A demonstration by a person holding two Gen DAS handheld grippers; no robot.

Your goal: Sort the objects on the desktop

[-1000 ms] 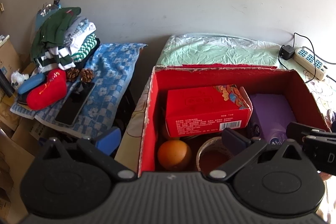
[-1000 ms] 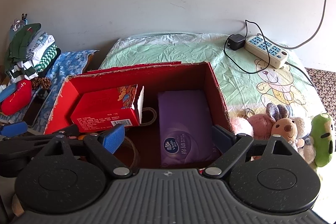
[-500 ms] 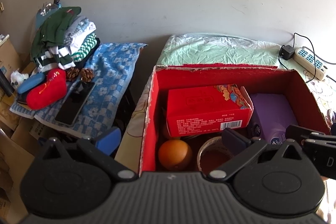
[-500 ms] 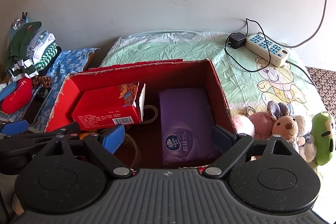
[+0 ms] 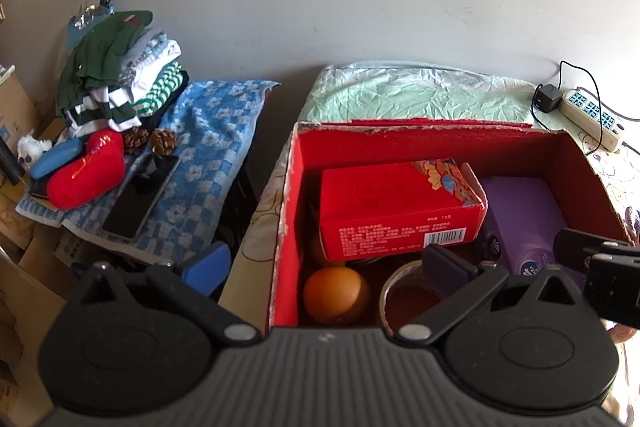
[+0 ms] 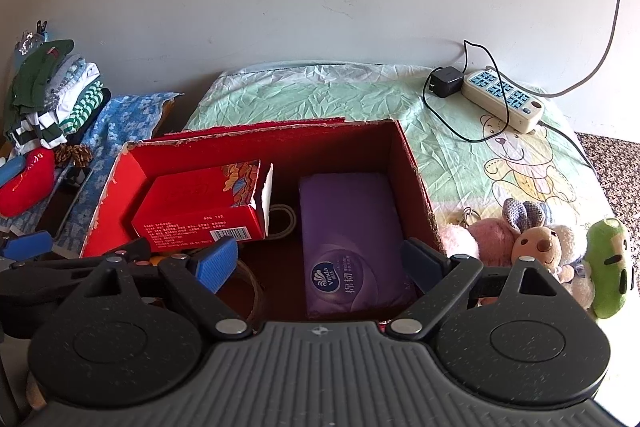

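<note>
Both my left gripper (image 5: 324, 263) and right gripper (image 6: 320, 263) hang spread and empty over the red box (image 6: 416, 179), which already holds the purple tissue pack (image 6: 348, 227), red carton (image 6: 200, 203), orange (image 5: 335, 294) and tape roll (image 5: 404, 297). Next I'd swing right toward the plush toys (image 6: 532, 243) on the bench beside the box, clearing the wall. Since a second ago the right view has crept slightly closer; nothing else shifted.

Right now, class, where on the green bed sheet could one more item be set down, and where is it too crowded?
Bare sheet lies between the wall and the red cardboard box's back rim, and between the box and the power strip. Crowded: the plush toys beside the box, and inside it the tissue pack, red carton, orange and tape roll.
</note>
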